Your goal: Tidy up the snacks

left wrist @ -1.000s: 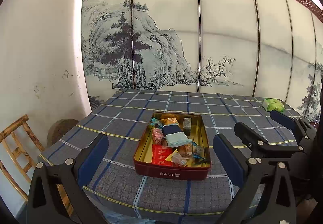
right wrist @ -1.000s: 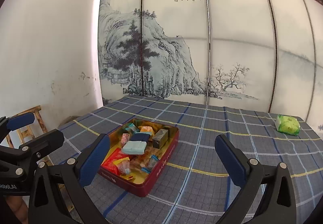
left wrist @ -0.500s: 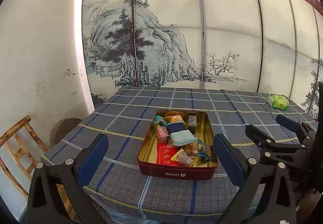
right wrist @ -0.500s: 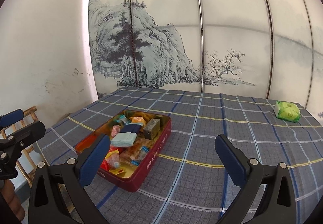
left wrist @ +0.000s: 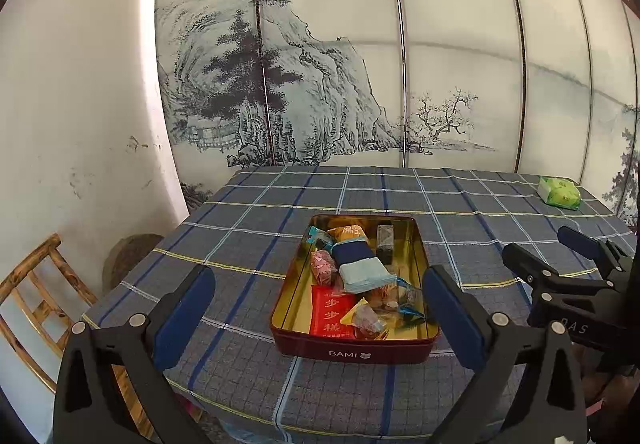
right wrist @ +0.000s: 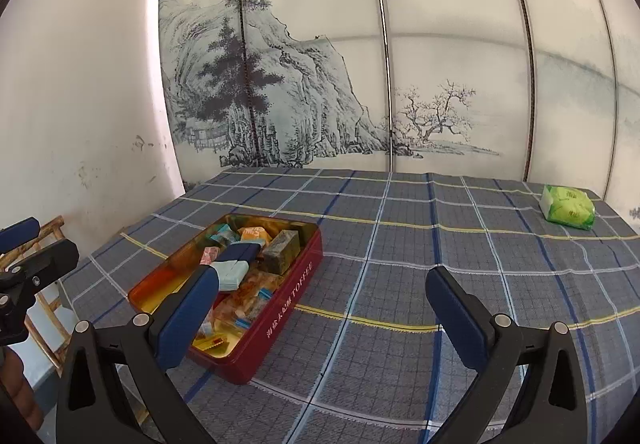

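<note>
A dark red tin with a gold inside stands on the checked tablecloth, full of several wrapped snacks: a light blue pack, a navy pack, a red packet. The tin also shows in the right wrist view. My left gripper is open and empty, held just before the tin's near wall. My right gripper is open and empty, to the right of the tin above the cloth. It shows in the left wrist view too.
A green pack lies at the table's far right corner, also in the left wrist view. A wooden chair stands left of the table by the white wall. A painted screen backs the table.
Both grippers have moved closer to the table and tin. The right wrist view has swung so the tin sits nearer its left finger. Both jaws stay open.
</note>
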Motion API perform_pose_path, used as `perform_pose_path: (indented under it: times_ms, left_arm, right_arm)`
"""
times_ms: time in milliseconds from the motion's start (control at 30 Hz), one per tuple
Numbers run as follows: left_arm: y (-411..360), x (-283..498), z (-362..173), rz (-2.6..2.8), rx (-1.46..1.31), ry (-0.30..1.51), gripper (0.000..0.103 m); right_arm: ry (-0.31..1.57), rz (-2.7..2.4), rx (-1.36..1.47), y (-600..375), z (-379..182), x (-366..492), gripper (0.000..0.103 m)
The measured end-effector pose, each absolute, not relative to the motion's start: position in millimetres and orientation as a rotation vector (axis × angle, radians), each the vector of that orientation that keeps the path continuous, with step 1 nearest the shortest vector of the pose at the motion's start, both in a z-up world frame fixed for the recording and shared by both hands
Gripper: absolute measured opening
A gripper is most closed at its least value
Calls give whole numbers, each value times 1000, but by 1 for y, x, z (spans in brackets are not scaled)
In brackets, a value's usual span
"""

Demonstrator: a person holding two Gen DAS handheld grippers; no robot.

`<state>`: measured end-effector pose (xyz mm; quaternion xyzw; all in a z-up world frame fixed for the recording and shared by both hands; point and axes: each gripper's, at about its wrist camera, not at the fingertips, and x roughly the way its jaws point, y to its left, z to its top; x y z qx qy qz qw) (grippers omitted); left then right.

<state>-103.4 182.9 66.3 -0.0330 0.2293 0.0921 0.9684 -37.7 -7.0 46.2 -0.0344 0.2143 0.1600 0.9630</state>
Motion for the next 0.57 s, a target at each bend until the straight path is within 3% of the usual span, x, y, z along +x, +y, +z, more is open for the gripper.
perform_pose_path:
  times_ms: [300, 567]
  left_arm:
    - [184, -73, 69, 187, -51, 512, 103]
    - [193, -44, 72, 238, -31, 556, 103]
  right_arm:
    - [781, 206, -90, -105, -5, 81, 103]
    - [960, -44, -51, -231, -35, 161, 103]
